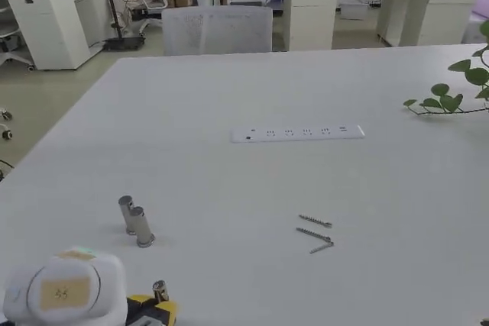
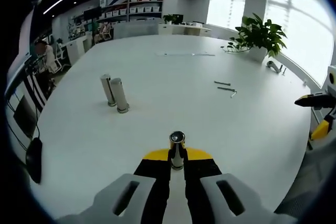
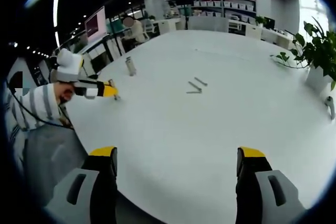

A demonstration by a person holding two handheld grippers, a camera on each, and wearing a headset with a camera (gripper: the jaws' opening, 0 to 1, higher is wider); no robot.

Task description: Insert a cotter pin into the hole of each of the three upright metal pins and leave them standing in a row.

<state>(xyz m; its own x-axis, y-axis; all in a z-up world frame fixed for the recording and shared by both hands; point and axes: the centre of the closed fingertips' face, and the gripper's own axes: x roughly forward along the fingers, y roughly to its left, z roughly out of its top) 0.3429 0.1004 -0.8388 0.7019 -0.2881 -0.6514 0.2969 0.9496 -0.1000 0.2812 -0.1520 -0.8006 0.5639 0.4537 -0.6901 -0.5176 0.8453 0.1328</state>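
1. While the left tool is closed on one upright metal pin, this held pin sits near the person's edge of the desk; whether its foot touches the surface cannot be told.
2. The other two metal pins stand upright just beside each other, farther out on the desk and apart from the held pin.
3. The right tool is wide open with nothing between its jaws, and it hangs over bare desk on the person's right.
4. Three cotter pins lie flat and loose close together, well apart from all the metal pins and off to their right.
5. No cotter pin shows in any metal pin, so the task looks barely begun: all three insertions appear to be left.
6. The held pin seems to be the first one in hand, and the open right tool is probably the one to fetch a cotter pin.
7. The three pins are not yet set out as a tidy row, so that also remains.
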